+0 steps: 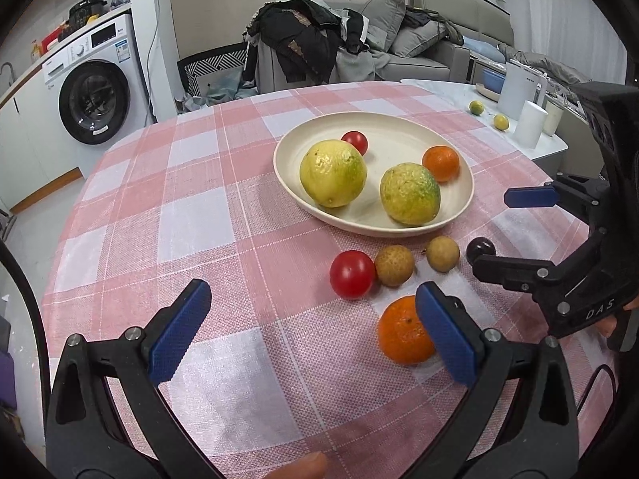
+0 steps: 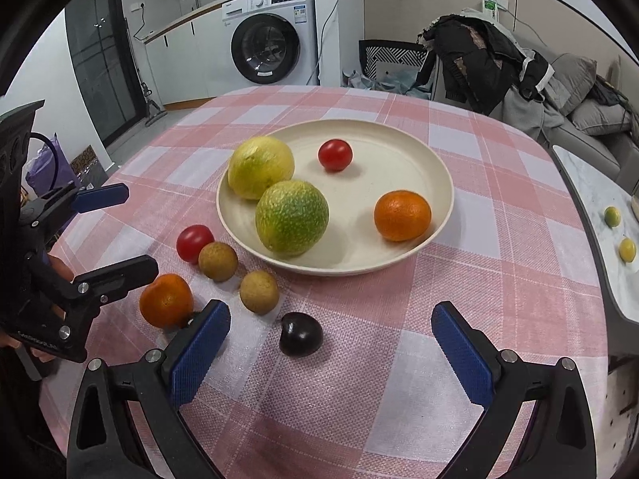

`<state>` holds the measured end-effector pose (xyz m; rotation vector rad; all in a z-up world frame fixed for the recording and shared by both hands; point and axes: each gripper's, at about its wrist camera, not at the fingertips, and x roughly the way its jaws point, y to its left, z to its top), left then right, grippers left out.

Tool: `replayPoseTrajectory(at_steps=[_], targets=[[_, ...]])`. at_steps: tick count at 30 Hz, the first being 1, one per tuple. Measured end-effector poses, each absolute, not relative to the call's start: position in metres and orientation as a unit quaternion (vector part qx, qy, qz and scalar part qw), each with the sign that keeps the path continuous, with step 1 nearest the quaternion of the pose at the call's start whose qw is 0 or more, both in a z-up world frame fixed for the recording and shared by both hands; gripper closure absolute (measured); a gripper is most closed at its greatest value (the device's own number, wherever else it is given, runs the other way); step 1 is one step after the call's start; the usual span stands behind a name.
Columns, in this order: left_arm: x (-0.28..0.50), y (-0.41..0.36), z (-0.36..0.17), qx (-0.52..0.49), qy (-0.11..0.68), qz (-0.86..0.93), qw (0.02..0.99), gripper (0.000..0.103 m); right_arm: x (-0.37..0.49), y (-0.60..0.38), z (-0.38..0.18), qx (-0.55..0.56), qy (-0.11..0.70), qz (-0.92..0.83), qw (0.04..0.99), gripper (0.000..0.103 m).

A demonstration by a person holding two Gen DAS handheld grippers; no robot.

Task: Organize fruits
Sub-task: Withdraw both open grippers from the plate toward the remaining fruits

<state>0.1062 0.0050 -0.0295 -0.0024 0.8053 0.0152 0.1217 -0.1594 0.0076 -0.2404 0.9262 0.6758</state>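
Observation:
A cream plate (image 1: 373, 230) (image 2: 403, 151) holds two yellow-green citrus fruits (image 1: 332, 173) (image 2: 292, 216), a small red tomato (image 2: 335, 154) and a small orange (image 2: 402, 215). On the cloth in front of it lie a red tomato (image 1: 352, 274) (image 2: 194, 242), two brown longans (image 1: 394, 265) (image 2: 258, 291), a dark plum (image 2: 300, 333) and an orange (image 1: 401, 331) (image 2: 165, 300). My left gripper (image 1: 313, 335) (image 2: 122, 231) is open, its right finger just in front of the orange. My right gripper (image 2: 331, 355) (image 1: 507, 231) is open, with the plum just ahead of its fingers.
The round table carries a pink checked cloth (image 1: 199, 219). A marble side surface (image 1: 531, 147) to the right bears two small limes (image 2: 619, 231) and white cups (image 1: 529, 123). A washing machine (image 2: 271, 36) and a sofa piled with clothes (image 1: 319, 40) stand behind.

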Motion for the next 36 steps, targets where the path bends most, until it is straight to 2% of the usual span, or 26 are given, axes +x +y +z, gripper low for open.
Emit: replayPoseTrajectory(at_steps=[12, 17, 22, 29, 36], targets=[[0.109, 0.008, -0.031, -0.009, 0.395, 0.004, 0.919, 0.001, 0.119, -0.154, -0.002, -0.115, 0.452, 0.339, 0.817, 0.004], [0.108, 0.008, -0.031, -0.007, 0.397, 0.003, 0.918, 0.001, 0.117, -0.153, -0.004, -0.113, 0.455, 0.342, 0.814, 0.019], [0.108, 0.008, -0.03, -0.009, 0.401, -0.002, 0.916, 0.001, 0.116, -0.15, -0.004, -0.116, 0.456, 0.35, 0.81, 0.029], [0.106, 0.003, -0.029, -0.004, 0.405, -0.01, 0.914, 0.001, 0.112, -0.148, -0.005, -0.118, 0.456, 0.363, 0.804, 0.051], [0.106, 0.001, -0.03, -0.009, 0.413, -0.022, 0.911, 0.001, 0.11, -0.149, -0.006, -0.122, 0.454, 0.363, 0.805, 0.056]])
